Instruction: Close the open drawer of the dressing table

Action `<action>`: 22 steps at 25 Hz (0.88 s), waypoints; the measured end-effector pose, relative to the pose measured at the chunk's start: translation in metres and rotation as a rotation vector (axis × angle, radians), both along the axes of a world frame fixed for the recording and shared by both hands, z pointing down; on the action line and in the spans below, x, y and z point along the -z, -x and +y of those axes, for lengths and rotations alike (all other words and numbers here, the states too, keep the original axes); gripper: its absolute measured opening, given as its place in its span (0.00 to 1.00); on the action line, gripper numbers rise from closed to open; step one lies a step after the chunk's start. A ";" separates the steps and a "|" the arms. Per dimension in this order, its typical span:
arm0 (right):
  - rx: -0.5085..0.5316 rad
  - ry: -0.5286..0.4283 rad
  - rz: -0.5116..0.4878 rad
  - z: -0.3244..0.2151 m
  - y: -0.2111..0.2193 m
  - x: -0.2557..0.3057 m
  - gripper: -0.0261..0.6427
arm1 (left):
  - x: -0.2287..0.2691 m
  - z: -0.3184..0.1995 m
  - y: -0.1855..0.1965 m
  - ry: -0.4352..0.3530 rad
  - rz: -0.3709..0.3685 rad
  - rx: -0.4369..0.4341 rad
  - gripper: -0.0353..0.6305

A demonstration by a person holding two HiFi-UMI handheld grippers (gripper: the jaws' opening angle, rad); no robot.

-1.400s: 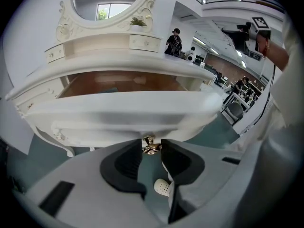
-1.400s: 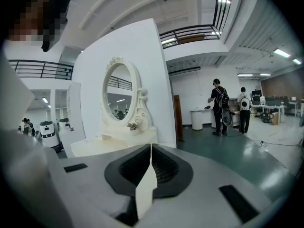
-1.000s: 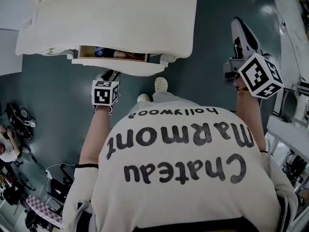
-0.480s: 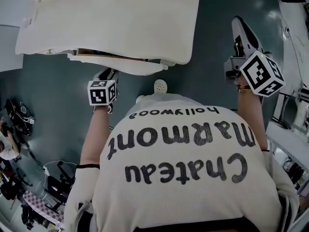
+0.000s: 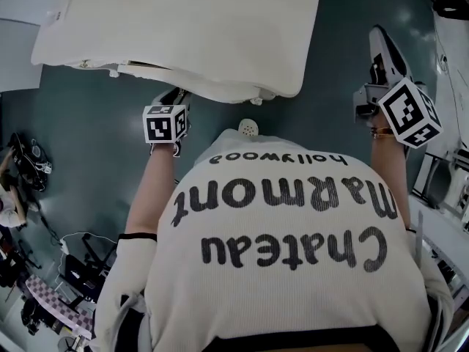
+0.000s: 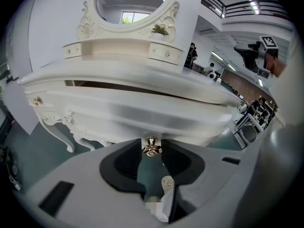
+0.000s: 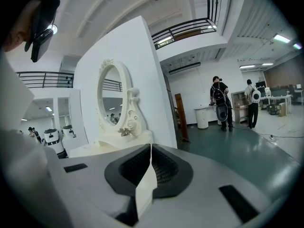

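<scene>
Head view: table [image 5: 183, 28] at top, drawer [image 5: 220, 92] under its front edge, nearly in. Left gripper [image 5: 174, 100] was at the drawer front. Right gripper [image 5: 379, 39] hung well off to the right, clear of everything. My shoe [image 5: 249, 127] sat below the drawer, not blocking it.

Left gripper view: jaws part-closed, pinching the brass knob [image 6: 151, 147] as far as I could tell. A dark slit showed above the drawer, so not seated. I judged it stiff wood, light and on runners. The knob looked small and slick; a flat push beside it seemed safer, kept square to avoid jamming.

Right gripper view: jaws together, empty. Mirror [image 7: 113, 96] left, people [image 7: 219, 101] far behind.
</scene>
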State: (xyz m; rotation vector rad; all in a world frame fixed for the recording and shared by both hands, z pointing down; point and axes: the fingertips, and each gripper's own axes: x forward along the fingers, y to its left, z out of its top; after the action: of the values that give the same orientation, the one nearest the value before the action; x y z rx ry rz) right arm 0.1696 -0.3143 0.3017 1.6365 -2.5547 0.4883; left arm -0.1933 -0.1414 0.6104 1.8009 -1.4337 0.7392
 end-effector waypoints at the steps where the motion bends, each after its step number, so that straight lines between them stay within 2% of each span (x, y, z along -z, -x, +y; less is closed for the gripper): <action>1: -0.001 -0.007 0.000 0.003 -0.002 0.003 0.08 | 0.001 0.002 -0.002 -0.003 -0.001 -0.001 0.25; 9: 0.005 -0.013 0.008 0.003 0.007 0.005 0.08 | 0.002 -0.006 0.002 -0.008 0.013 -0.003 0.25; 22: -0.023 -0.013 0.010 0.006 -0.006 0.005 0.08 | 0.000 -0.016 0.001 -0.007 0.011 -0.004 0.25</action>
State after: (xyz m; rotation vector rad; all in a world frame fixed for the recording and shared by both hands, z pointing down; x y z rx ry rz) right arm 0.1756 -0.3083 0.2968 1.6697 -2.5403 0.4651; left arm -0.1940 -0.1578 0.6100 1.8107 -1.4281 0.7260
